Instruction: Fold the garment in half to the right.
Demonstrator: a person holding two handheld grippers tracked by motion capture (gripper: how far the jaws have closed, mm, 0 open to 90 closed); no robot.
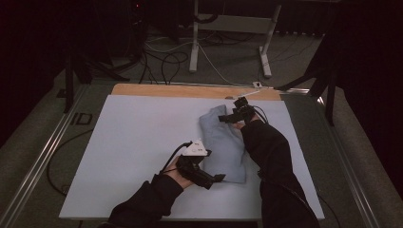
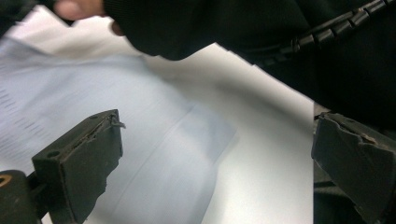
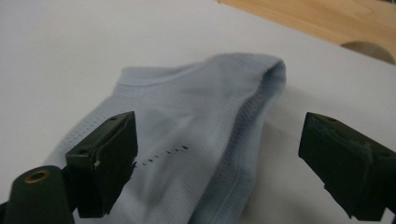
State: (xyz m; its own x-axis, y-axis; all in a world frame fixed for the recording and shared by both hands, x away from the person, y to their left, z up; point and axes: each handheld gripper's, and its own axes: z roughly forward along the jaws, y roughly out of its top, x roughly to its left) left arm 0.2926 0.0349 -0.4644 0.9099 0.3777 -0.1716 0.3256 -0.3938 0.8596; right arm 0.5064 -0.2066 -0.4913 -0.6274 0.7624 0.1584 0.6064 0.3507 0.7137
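A folded pale blue garment (image 1: 222, 145) is seen lying flat on the white bench (image 1: 138, 142), right of its middle. The left claw (image 1: 215, 179) is held just off the garment's near edge, jaws spread wide with nothing gripped. The right claw (image 1: 227, 118) is poised at the far end, jaws likewise wide and empty. In the left gripper view the fabric is blurred, and a dark sleeve (image 2: 196, 25) covers the garment's far part.

The folded cloth (image 1: 223, 142) lies on the table mat (image 1: 138, 142), right of centre — my left gripper (image 1: 216, 179) at its near edge, my right gripper (image 1: 227, 118) at its far end.
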